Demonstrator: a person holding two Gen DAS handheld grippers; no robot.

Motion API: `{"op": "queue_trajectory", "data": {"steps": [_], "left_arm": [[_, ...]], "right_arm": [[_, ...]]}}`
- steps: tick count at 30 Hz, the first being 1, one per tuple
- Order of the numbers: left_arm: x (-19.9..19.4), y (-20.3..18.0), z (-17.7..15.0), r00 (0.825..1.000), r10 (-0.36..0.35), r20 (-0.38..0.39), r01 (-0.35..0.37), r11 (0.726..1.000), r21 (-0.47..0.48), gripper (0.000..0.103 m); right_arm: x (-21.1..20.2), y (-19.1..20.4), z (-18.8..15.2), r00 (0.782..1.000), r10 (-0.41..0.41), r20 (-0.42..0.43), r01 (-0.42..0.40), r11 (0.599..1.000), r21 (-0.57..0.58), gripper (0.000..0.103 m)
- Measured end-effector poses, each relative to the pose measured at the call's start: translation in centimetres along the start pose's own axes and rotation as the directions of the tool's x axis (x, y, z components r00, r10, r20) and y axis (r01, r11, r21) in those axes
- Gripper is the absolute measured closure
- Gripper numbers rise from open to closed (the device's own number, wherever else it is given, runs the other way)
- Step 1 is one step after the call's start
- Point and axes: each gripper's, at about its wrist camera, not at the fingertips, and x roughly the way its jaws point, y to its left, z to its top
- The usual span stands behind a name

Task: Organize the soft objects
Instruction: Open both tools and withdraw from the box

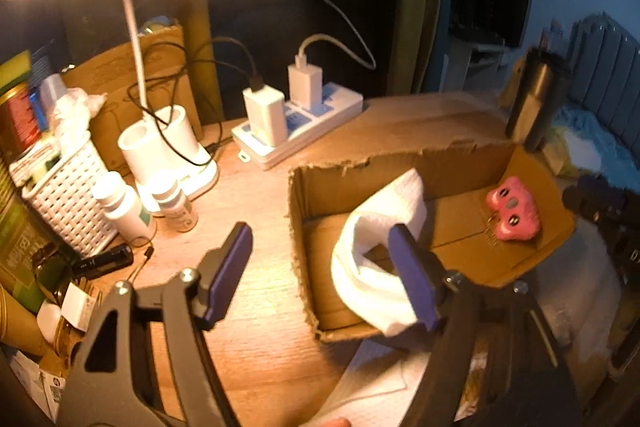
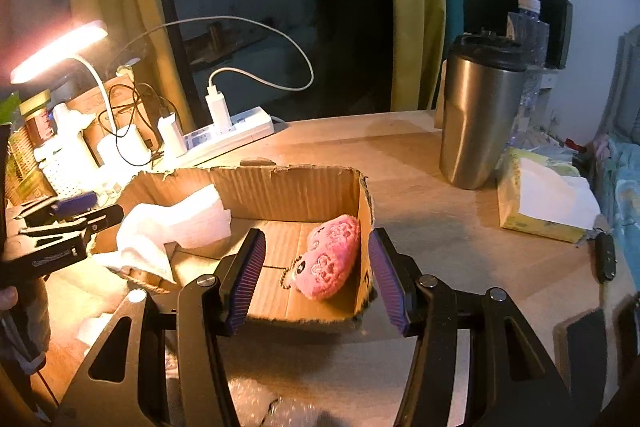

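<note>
Our left claw (image 1: 320, 267) hangs spread at the cardboard box (image 1: 360, 163); its right finger hides part of the white tissue (image 1: 372, 247). Our right claw (image 2: 316, 279) gapes before the pink plush keychain (image 2: 334, 259).

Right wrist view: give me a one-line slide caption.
Open right tongs hover before a torn cardboard box holding a pink plush keychain and white paper towel.

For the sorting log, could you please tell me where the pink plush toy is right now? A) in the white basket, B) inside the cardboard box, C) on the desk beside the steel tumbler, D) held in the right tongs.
B: the pink toy lies on the floor of the box, against its right wall, with the open right tongs holding nothing.
</note>
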Motion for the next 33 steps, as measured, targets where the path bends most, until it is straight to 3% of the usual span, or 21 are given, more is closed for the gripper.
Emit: {"op": "queue_trajectory", "data": {"steps": [11,33], "left_arm": [[-4.3,-1.3,-1.7,0.995,-0.086,0.048,0.085,0.996,0.031,0.031],[-7.9,0.2,-5.9,0.99,-0.12,0.068,0.12,0.993,-0.002,0.031]], "right_arm": [[-3.7,1.3,-1.1,0.999,-0.013,0.037,0.014,1.0,-0.017,0.046],[-7.9,4.7,-4.0,0.998,-0.038,0.051,0.041,0.997,-0.061,0.046]]}}
